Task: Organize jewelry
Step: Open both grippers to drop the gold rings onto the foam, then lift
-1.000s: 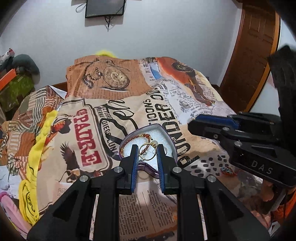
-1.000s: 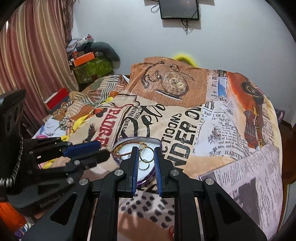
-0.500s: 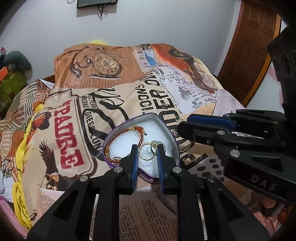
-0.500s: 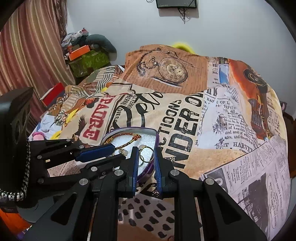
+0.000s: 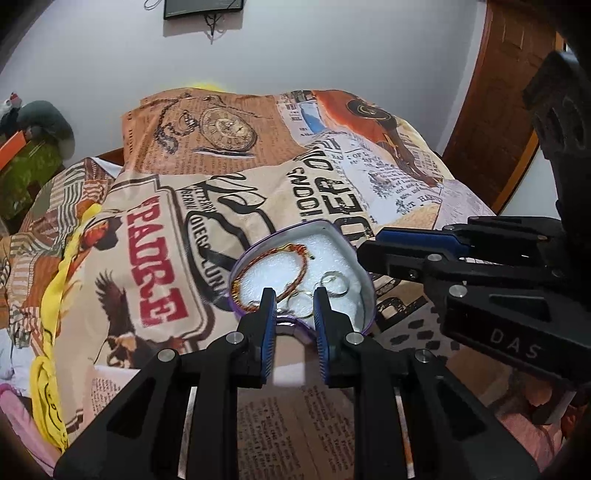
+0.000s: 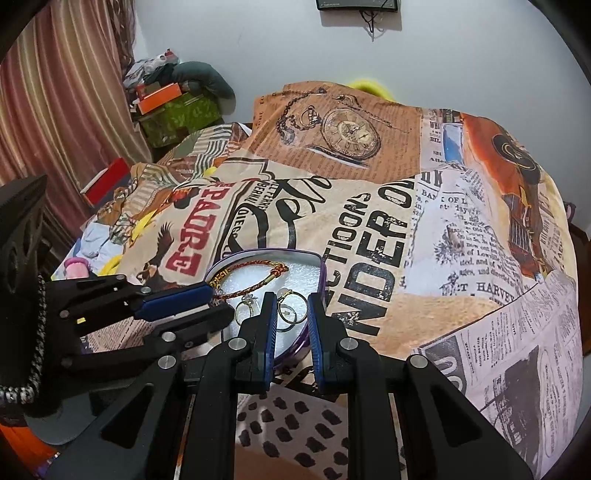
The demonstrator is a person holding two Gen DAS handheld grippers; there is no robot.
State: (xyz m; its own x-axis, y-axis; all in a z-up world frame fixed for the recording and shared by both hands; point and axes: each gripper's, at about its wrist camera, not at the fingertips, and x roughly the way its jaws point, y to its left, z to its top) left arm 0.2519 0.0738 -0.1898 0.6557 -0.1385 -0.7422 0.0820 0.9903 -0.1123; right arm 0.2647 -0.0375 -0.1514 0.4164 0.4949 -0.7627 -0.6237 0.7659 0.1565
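While a heart-shaped purple tin (image 5: 369,295) sits open on a newspaper-print bedspread (image 5: 314,192), near the spread's near edge, its white foam lining (image 5: 280,266) carries the jewelry: a red-and-gold cord bracelet (image 5: 303,264) curled along the lining's left side, and gold hoop earrings (image 5: 301,302) lying close together toward the tin's notched near rim. In the right wrist view the bracelet (image 6: 255,284) arcs across the far half of the foam, with one hoop (image 6: 291,314) framed between the fingers and another (image 6: 245,306) just to its left. The left gripper (image 5: 294,295) hangs over the tin's near rim, its blue-padded fingers parted with a clear gap and nothing held between them. The right gripper (image 6: 290,301) reaches in from the tin's right side, its jaws likewise apart and empty; whether its tips touch the foam cannot be told. Each tool shows in the other's camera, the left gripper (image 6: 207,299) crossing the tin's left edge and the right gripper (image 5: 369,247) stopping at its right rim. Beyond the bedspread, a striped curtain (image 6: 55,103) hangs at left, a wooden door (image 5: 506,96) stands at right, and a dark screen (image 5: 203,7) is mounted on the white wall.
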